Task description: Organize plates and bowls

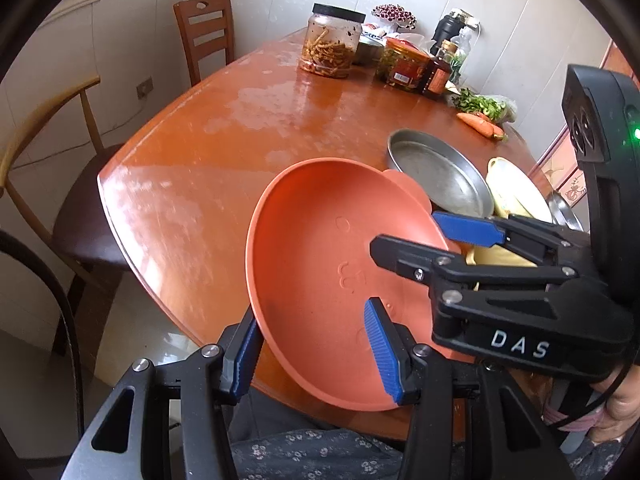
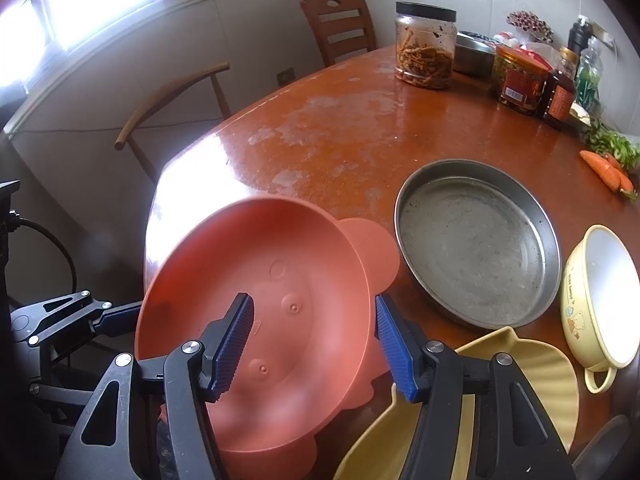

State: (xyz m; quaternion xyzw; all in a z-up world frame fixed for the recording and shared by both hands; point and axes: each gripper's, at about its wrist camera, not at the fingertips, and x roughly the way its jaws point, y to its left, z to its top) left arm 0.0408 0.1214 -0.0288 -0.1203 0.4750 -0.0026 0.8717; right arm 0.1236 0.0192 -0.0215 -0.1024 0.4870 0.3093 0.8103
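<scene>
The orange plastic plate [image 1: 320, 272] with round ear tabs is tilted above the near edge of the wooden surface [image 1: 224, 136]. The left gripper [image 1: 312, 352] has its jaws clamped on the plate's near-left rim, one pad outside, one inside. The right gripper [image 2: 314, 344] straddles the opposite rim; its pads look just clear of it, though I cannot tell for sure. Just beyond lie a round steel pan [image 2: 476, 240], a yellow shell-shaped dish [image 2: 536, 368] and a yellow bowl [image 2: 600, 296].
</scene>
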